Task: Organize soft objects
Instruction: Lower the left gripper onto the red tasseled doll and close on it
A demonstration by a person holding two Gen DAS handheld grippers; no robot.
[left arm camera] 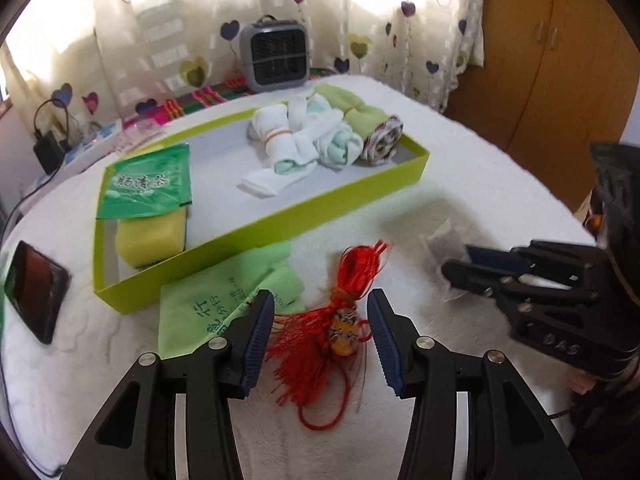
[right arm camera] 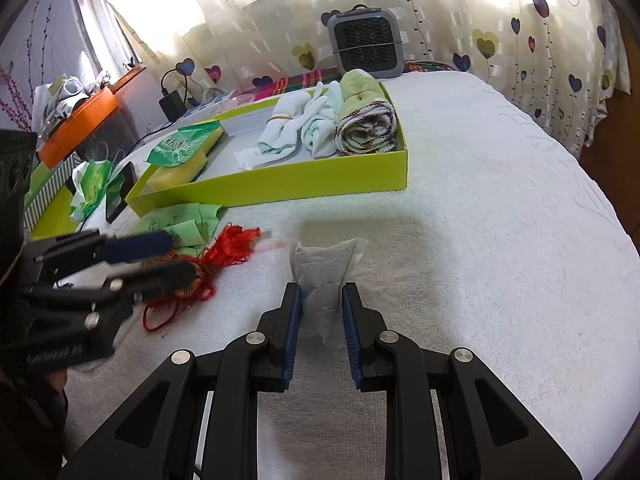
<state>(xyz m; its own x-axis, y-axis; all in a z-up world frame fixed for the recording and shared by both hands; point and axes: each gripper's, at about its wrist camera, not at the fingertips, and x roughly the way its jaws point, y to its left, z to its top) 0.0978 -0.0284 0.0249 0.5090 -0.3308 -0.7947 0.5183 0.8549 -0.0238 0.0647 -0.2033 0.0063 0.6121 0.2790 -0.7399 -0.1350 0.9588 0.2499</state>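
— So, the left wrist view?
— Left gripper spread wide around the red tassel on the white cloth, not pressing.
— Right wrist?
— Right gripper narrowly clamps the white sachet, near the green box.

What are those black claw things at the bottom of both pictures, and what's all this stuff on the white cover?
They are hand-held grippers, one in each of a person's hands, each with a camera looking along its fingers. The left gripper is open over a red tassel charm lying on the white cover. The right gripper is closed on a small white sachet. Behind them a lime-green box holds rolled socks, a rolled towel, a yellow sponge and a green packet. A folded green cloth lies beside the box.
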